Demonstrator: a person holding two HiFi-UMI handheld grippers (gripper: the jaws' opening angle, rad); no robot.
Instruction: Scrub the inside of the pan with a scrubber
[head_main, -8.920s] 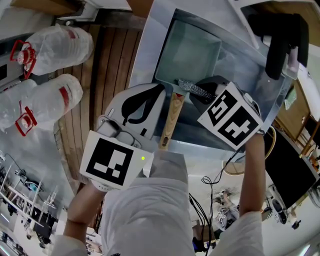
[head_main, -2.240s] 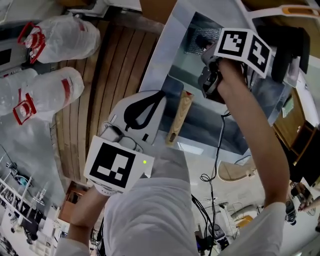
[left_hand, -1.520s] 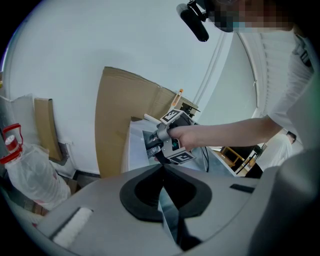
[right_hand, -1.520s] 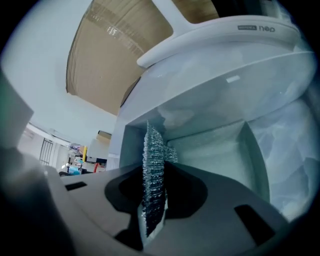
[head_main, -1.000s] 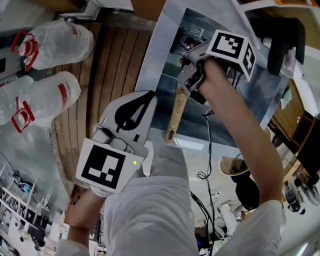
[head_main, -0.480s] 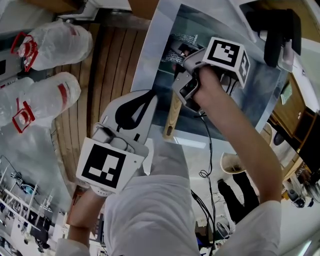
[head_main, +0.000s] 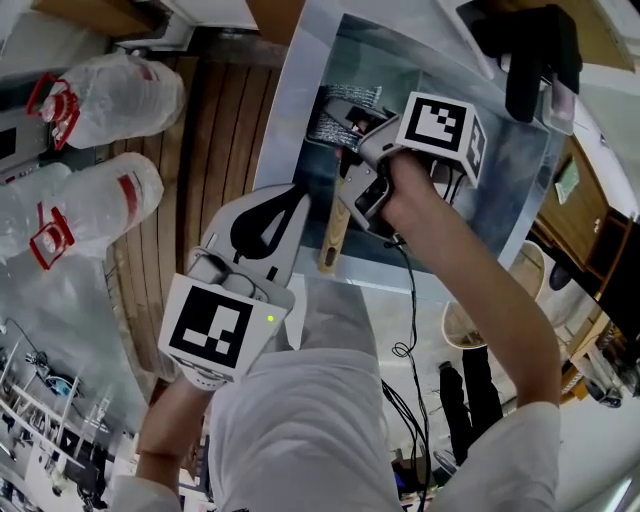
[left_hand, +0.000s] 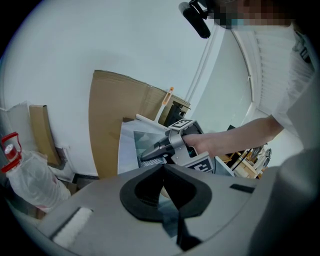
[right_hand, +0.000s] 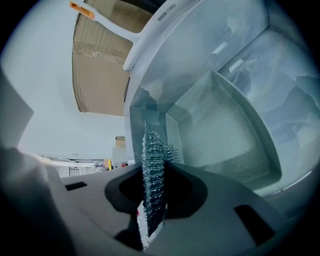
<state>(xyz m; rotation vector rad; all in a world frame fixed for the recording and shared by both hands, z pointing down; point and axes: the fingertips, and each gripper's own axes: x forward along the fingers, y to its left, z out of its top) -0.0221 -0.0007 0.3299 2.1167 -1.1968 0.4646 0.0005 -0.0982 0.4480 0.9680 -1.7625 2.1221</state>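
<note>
Pan (right_hand: 220, 135) in sink (head_main: 520, 170), right ahead of the right fingers | scrubber (right_hand: 151, 170) pinched edge-on in right gripper (head_main: 345, 112), tip by pan wall, contact unclear | handle (head_main: 333, 238) runs back toward left gripper (left_hand: 162, 167), whose fingers are pressed together, empty, beside handle | right hand nearer; likely mid-scrub.

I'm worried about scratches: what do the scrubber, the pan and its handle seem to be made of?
The scrubber looks like knitted metal mesh, probably steel: silvery, glinting open loops. The pan is likely metal with a matte, finely speckled grey coating inside, possibly non-stick; I can't be sure. The handle looks like bare wood: pale tan, no gloss.
</note>
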